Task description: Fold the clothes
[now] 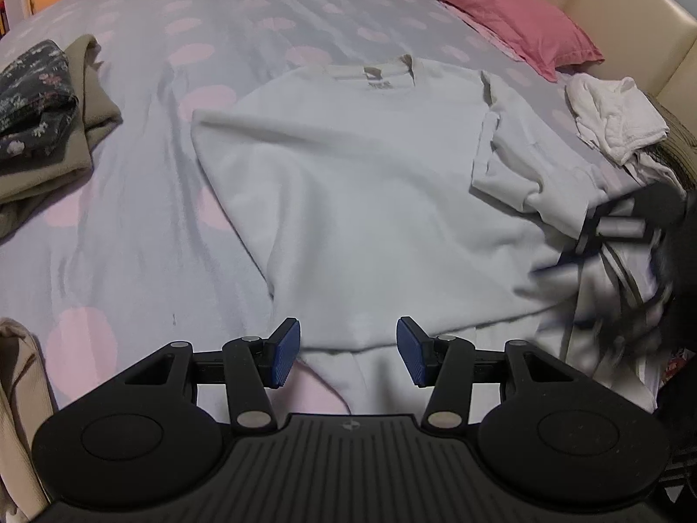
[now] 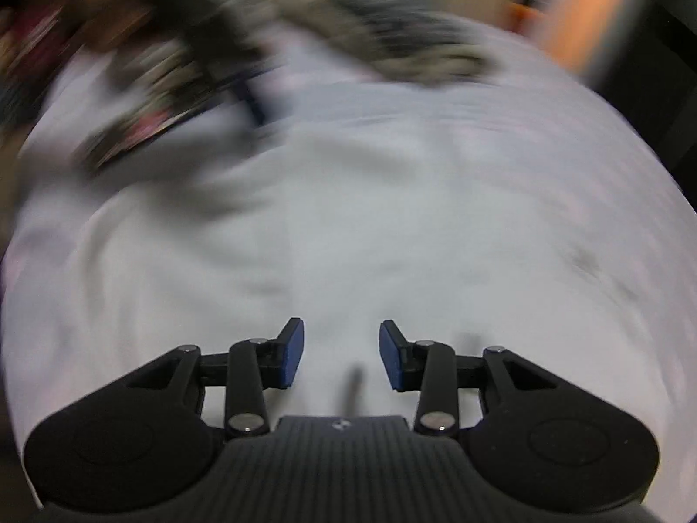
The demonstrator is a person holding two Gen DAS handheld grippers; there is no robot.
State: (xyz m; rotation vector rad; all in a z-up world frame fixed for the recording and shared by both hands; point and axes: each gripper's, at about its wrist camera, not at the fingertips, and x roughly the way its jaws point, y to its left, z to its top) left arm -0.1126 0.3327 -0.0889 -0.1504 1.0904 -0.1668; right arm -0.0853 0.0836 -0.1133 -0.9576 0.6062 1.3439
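Observation:
A white sweatshirt [image 1: 357, 183] lies spread on the bed, collar at the far end, its right sleeve [image 1: 518, 161] bent back over the body. My left gripper [image 1: 348, 357] hovers open over the sweatshirt's near hem, nothing between its blue pads [image 1: 285, 355]. At the right edge of the left wrist view my right gripper [image 1: 618, 235] shows as a dark blur beside the sleeve cuff. The right wrist view is heavily motion-blurred: my right gripper [image 2: 342, 359] stands open over pale cloth [image 2: 348, 226], its blue pads [image 2: 292, 355] empty.
A grey bedspread [image 1: 143, 226] with pink dots covers the bed. Folded khaki and dark floral garments [image 1: 39, 100] sit at the left. A pink pillow [image 1: 501, 13] lies far right, a crumpled white cloth [image 1: 614, 117] beside it. Beige fabric [image 1: 17, 414] hangs at the near left.

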